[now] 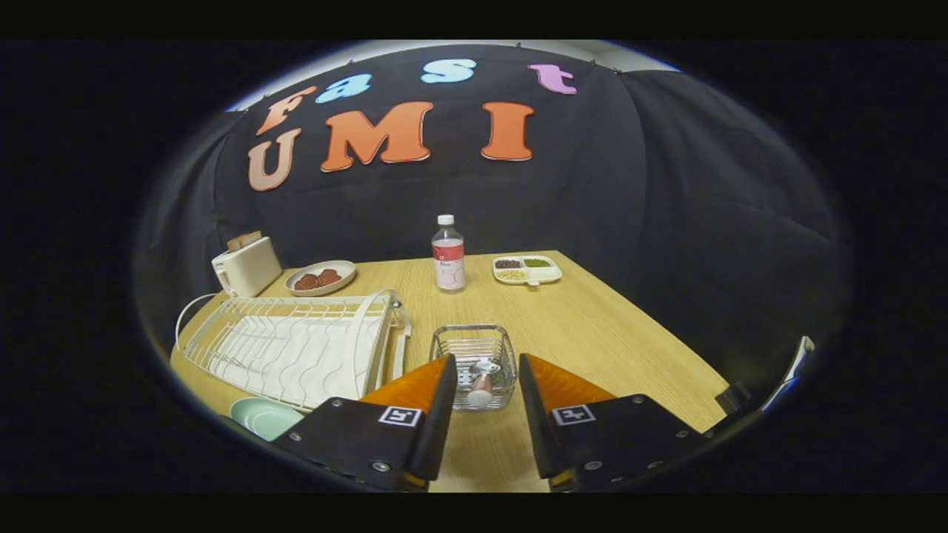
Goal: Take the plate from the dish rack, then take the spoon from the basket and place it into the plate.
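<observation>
Spoon: it stands in the wire basket, handle end toward the gripper, bowl hidden down among the wires. Its long axis seems to run roughly upright and tilted toward the camera, though that is hard to tell for sure.
Spoon to gripper: it sits straight ahead of the gripper, seen in the gap between the two fingertips and a little beyond them. No sideways shift looks needed, only a forward approach.
Gripper: fingers spread wide and holding nothing; the tabletop shows bare between them.
Basket: near wall and rim stand between the fingertips and the handle, so the reach probably has to come in over the rim.
Plate: the pale green plate lies flat on the table, already out of the dish rack, just in front of the rack's near edge and beside the left finger. It is left of the basket, so the spoon will have to travel leftward.
Dish rack: white wire, no plates standing in it, just left of the basket.
Farther back: a toaster, a dish of reddish food, a water bottle and a divided tray, all well apart from the basket.
Task stage: judging by the layout, the spoon step is in hand.
</observation>
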Available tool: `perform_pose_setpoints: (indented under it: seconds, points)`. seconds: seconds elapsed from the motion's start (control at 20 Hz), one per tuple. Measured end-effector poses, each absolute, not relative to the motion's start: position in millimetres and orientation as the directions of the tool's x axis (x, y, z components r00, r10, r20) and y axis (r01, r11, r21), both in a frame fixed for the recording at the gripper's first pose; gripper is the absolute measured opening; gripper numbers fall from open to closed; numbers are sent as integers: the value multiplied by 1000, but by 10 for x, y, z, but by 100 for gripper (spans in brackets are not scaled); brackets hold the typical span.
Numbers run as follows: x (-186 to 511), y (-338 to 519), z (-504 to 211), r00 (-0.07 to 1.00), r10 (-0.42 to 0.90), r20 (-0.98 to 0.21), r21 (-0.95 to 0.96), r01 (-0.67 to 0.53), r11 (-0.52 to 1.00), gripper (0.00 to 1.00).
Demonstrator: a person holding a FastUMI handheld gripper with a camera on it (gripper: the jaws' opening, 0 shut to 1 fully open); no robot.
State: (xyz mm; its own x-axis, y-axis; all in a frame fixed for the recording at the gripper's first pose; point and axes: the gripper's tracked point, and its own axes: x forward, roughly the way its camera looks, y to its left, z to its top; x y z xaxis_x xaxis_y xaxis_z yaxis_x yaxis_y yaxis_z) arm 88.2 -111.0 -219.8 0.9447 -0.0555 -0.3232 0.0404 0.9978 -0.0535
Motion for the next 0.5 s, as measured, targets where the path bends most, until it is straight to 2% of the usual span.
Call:
perform_pose_setpoints:
  seconds: [0.5]
  points:
    - [868,-1061,-2198,951,-17,-309,-43,3,999,12]
